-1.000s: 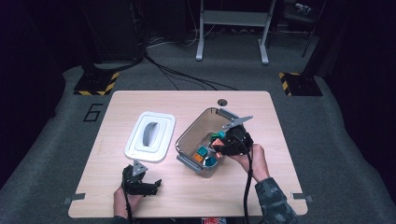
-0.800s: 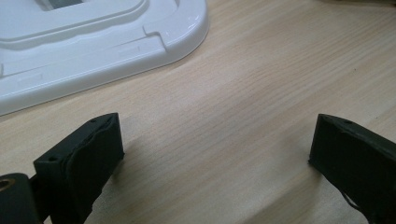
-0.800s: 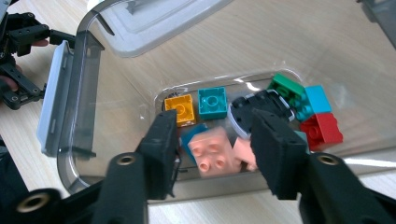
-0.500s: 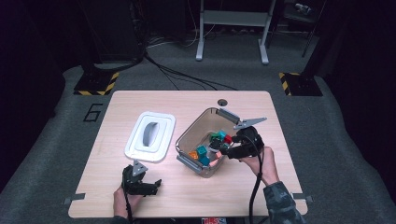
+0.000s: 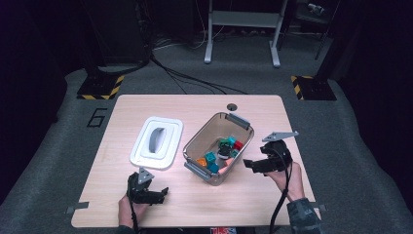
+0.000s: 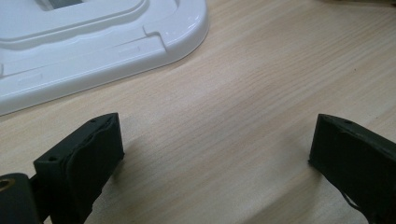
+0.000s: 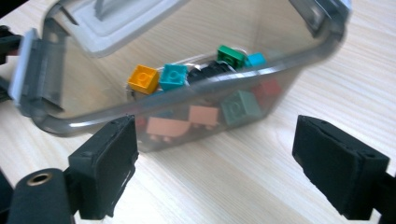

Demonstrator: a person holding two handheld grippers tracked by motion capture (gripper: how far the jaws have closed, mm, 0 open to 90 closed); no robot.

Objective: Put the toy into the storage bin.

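Note:
A clear plastic container [image 5: 196,140] stands at the table's middle and holds several coloured bricks [image 5: 211,158]. In the right gripper view its near wall [image 7: 154,103] is close ahead, with an orange brick [image 7: 142,78], a teal one [image 7: 173,76] and a green one [image 7: 230,53] inside. My right gripper [image 5: 248,164] hovers just right of the container, open and empty, jaws pointing at it [image 7: 215,140]. The left gripper [image 5: 161,192] rests low near the front edge, open with nothing between its jaws [image 6: 215,135]. The white lid [image 5: 156,141] lies left of the container.
The lid's corner [image 6: 93,42] lies just beyond the left jaws, with bare wood [image 6: 243,93] between them. A small round hole [image 5: 232,106] marks the table's far edge. Dark floor, cables and a metal stand [image 5: 241,29] lie past the table.
My right gripper has drawn back out of the container to its right side, empty. The left gripper has stayed put.

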